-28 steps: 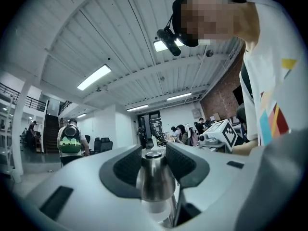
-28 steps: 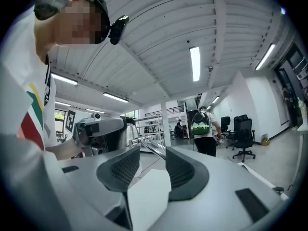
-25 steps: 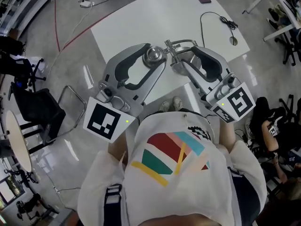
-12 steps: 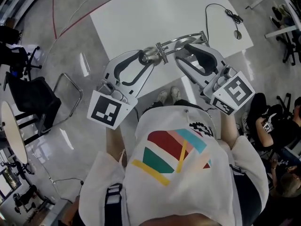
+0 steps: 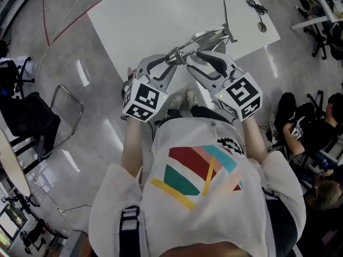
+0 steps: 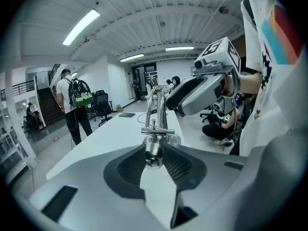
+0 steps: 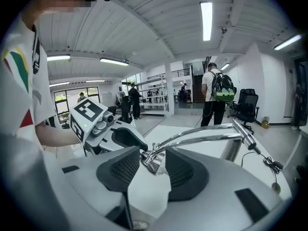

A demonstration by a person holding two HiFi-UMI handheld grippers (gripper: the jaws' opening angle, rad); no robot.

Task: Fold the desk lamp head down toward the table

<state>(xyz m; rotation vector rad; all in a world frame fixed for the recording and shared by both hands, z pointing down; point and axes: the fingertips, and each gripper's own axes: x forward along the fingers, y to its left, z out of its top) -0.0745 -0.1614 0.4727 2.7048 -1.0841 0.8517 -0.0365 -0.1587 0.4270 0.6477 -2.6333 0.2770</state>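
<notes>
1. We hold a gripper in each hand over the near edge of the white desk (image 5: 161, 15). Both grippers meet at the chrome desk lamp (image 5: 206, 39).
2. The lamp head (image 6: 154, 150), a small chrome cylinder, sits low over the desk near its front edge. The lamp arm (image 7: 207, 134) runs back from it toward the middle of the desk.
3. The fingers of the left gripper (image 5: 172, 59) are closing on the lamp head, which stands between them and touches both pads.
4. The fingers of the right gripper (image 5: 194, 55) clasp the end of the lamp arm where it joins the head. The chrome fills the gap between them.
5. The two grippers lie side by side with their tips close together.
6. A black cable (image 5: 252, 3) lies at the far right corner of the desk, well apart from the lamp head.
7. A person with a green backpack (image 6: 72, 100) stands on the floor beyond the desk.
</notes>
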